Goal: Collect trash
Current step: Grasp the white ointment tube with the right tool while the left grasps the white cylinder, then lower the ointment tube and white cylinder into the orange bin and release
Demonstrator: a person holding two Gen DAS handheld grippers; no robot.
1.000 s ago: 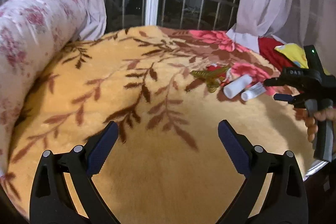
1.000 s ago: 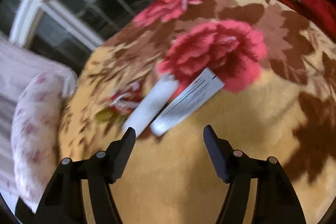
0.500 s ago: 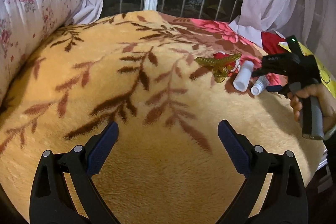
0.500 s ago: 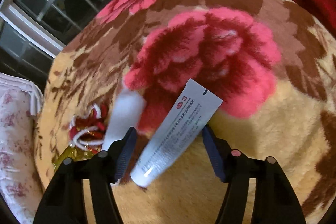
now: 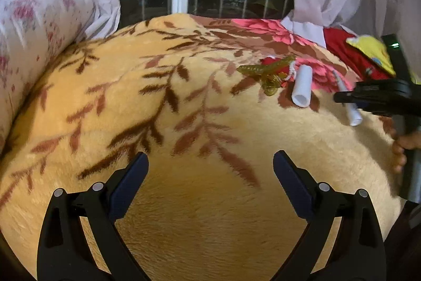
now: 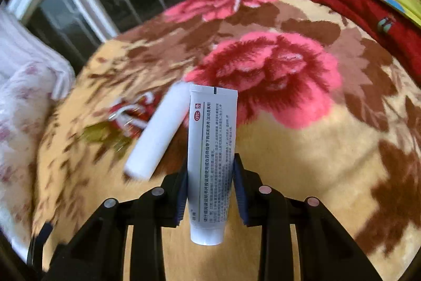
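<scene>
Right hand-held gripper (image 6: 210, 175) is closing, pads clamping the white ointment tube (image 6: 211, 157) between them.

Floral blanket (image 5: 184, 202): white roll (image 5: 302, 86), green wrapper (image 5: 265, 73).

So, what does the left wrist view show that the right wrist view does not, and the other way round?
Only the left wrist view: the open left gripper over bare blanket, and the person's hand on the right gripper's handle. Only the right wrist view: the right gripper closing on the printed ointment tube. Both: the white cylinder, the olive and red scraps and the floral blanket.
</scene>
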